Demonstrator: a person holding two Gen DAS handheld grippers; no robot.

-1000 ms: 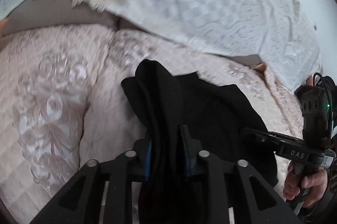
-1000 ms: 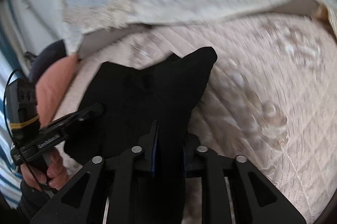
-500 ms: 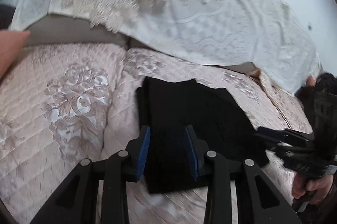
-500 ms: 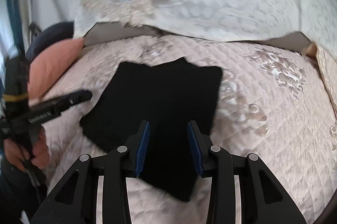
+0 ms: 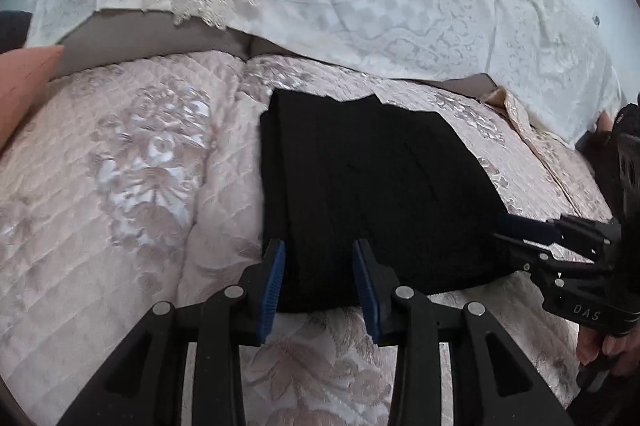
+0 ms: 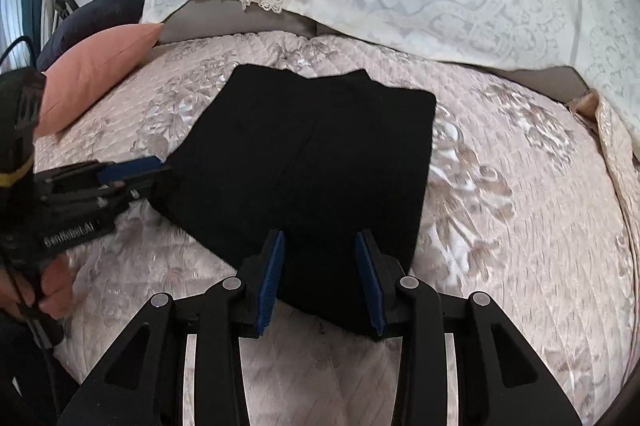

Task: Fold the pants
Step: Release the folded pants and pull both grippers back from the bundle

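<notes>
The black pants (image 5: 372, 185) lie folded flat as a rough rectangle on the pink quilted bedspread (image 5: 120, 185). My left gripper (image 5: 318, 254) hovers over their near left corner. Its jaws are opening, the blue pads stand apart, and the cloth lies loose below them. My right gripper (image 6: 320, 246) stands open over the near right corner of the pants (image 6: 312, 153), its pads clear of the fabric. Each gripper shows in the other's view: the right gripper (image 5: 516, 230) at the right edge of the pants, the left gripper (image 6: 156, 169) at their left edge.
A white lace-trimmed cover (image 5: 400, 5) drapes the back of the bed. A pink cushion (image 6: 100, 73) and a dark cushion (image 6: 92, 17) sit at the far left. A hand (image 5: 604, 346) holds the right gripper's handle. Bare quilt (image 6: 520, 205) lies right of the pants.
Both grippers let go of the black cloth and drew back toward me. The pants, bunched up and lifted a second ago, now lie flat on the bed.
</notes>
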